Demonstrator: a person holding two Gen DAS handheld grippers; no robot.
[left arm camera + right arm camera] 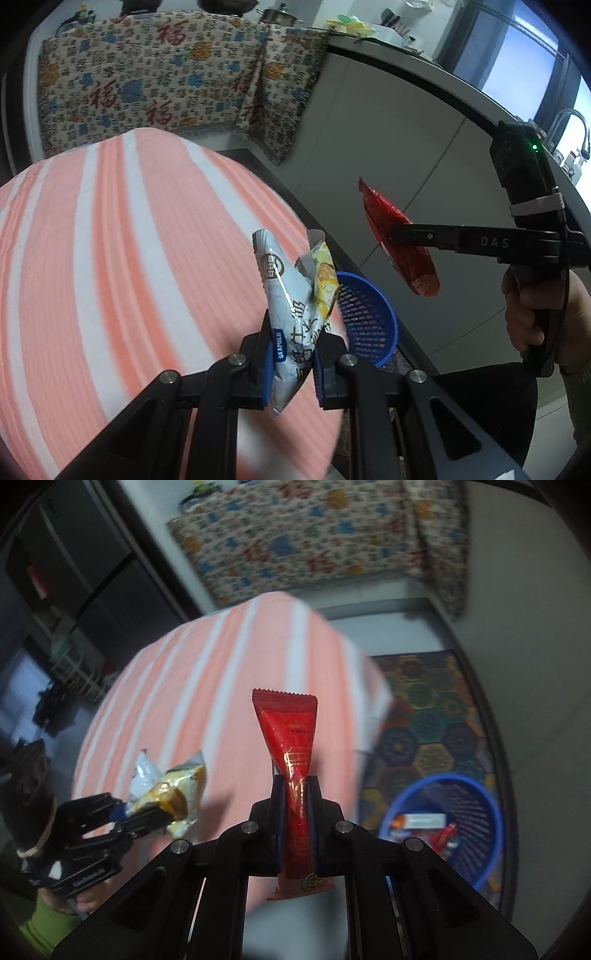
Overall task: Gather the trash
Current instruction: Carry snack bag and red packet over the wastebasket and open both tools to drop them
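Note:
My left gripper [293,332] is shut on a pale blue and yellow snack wrapper [291,295], held above the edge of the striped table [110,258]. It also shows in the right wrist view [147,810] with the wrapper [170,790]. My right gripper [295,786] is shut on a red wrapper [291,746]; in the left wrist view the red wrapper [402,240] hangs in the right gripper [395,234] above the floor. A blue basket [476,812] [369,317] stands on the floor by the table, with several wrappers inside.
A patterned hexagon rug [424,709] lies under the basket. A cabinet draped with a patterned cloth [166,74] stands behind the table. A white counter [388,92] runs along the right, with a sink tap [572,122].

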